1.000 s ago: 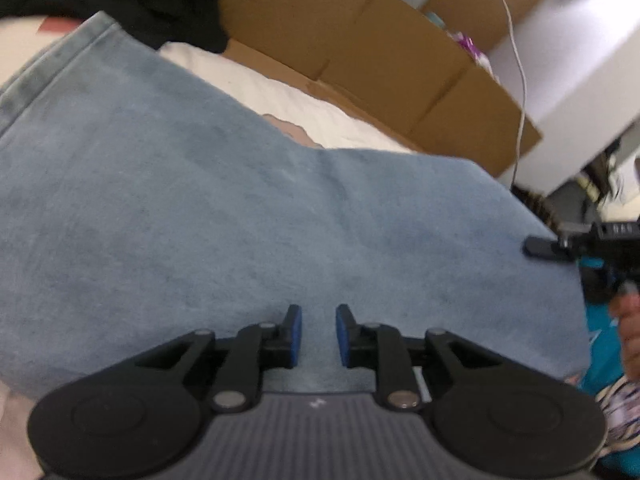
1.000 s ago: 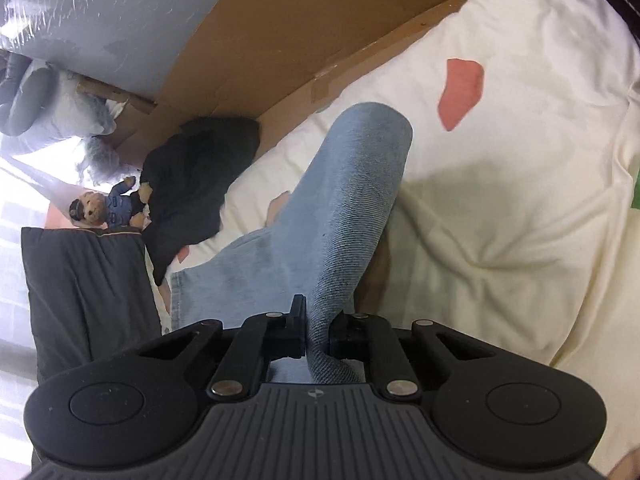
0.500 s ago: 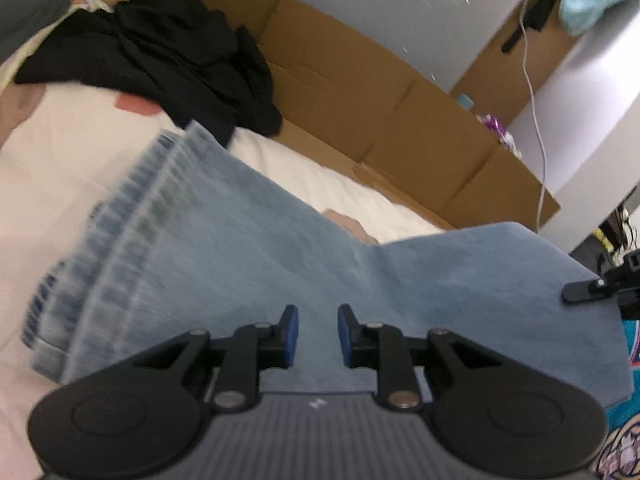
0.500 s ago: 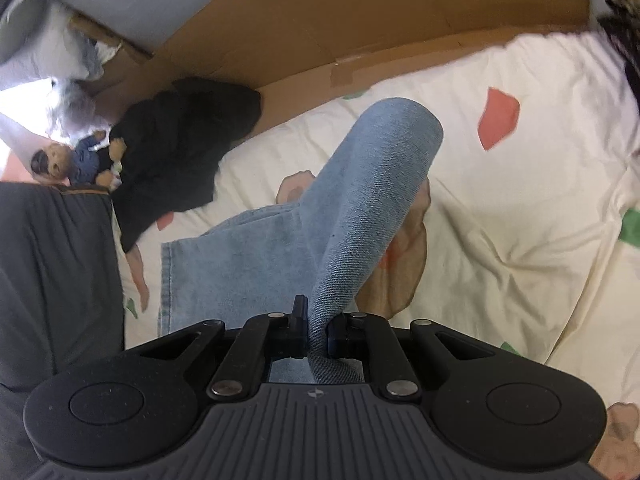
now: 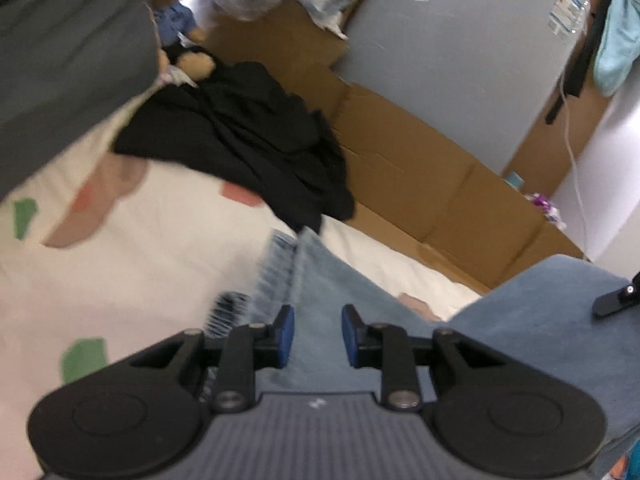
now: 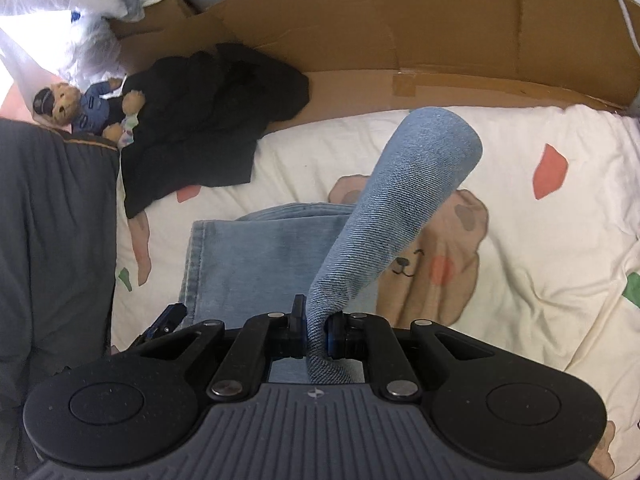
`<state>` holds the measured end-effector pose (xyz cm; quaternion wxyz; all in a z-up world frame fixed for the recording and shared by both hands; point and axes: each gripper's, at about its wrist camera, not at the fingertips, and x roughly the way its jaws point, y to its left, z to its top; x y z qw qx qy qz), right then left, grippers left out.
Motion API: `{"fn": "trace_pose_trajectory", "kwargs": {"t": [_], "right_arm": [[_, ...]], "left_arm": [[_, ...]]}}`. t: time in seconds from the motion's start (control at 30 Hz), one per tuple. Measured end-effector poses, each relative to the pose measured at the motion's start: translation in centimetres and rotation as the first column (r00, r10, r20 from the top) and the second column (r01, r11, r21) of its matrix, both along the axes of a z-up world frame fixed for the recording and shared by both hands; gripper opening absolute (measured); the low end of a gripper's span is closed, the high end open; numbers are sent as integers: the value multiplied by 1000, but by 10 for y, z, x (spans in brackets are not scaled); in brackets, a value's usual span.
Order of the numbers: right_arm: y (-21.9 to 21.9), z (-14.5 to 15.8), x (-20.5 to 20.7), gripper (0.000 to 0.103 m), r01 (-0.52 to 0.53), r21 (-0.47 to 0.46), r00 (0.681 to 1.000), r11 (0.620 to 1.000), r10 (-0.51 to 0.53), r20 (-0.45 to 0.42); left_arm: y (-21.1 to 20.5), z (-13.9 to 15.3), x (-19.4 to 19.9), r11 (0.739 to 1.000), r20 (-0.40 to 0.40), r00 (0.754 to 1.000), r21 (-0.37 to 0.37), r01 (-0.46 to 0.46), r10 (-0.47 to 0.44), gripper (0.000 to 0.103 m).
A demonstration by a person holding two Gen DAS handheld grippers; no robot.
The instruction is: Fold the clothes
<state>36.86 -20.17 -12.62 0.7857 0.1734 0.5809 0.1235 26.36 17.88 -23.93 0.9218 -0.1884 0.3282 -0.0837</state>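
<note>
Light blue jeans (image 6: 248,256) lie on a cream printed bedsheet (image 6: 552,248). My right gripper (image 6: 316,332) is shut on a fold of the jeans, and the pinched denim rises from the jaws in a raised loop (image 6: 412,192) above the flat part. In the left wrist view the jeans (image 5: 540,320) spread under and right of my left gripper (image 5: 317,336). It stands open just over the denim near the hem (image 5: 276,276), with a clear gap between its blue pads (image 5: 285,336). The right gripper's fingertip (image 5: 616,300) shows at the far right edge.
A crumpled black garment (image 6: 208,120) lies at the back left of the bed beside a teddy bear (image 6: 80,104). Cardboard sheets (image 6: 440,32) line the far side. A dark grey cushion (image 6: 52,240) borders the left. A white cable (image 5: 572,152) hangs by the wall.
The right gripper has lifted its pinched fold higher and drawn back, showing more of the bed. The left gripper has slid toward the hem, staying open; the black garment came into its view.
</note>
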Motion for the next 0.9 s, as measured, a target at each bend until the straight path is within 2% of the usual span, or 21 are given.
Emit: {"fn": "trace_pose_trajectory", "kwargs": {"t": [0.07,0.3,0.53,0.9], "right_arm": [[9,1,3,8,-6,-6,1000,1000,5,-4],[39,-1,10,8,-1,0,1000,1000,1,-13],[67,-8,16,8,-16,26,999,1000,17,-29],[111,-24,23,8,-46,28,998,999,47,-53]], "left_arm": [[8,3,0,1000,3,1000,2,-25,25,33],[20,4,-1,1000,-3,1000,-9,-26,26,33],[30,-9,7,997,-37,999,-75,-13,10,33],[41,-18,8,997,-93,995,-65,-39,33,35]]}}
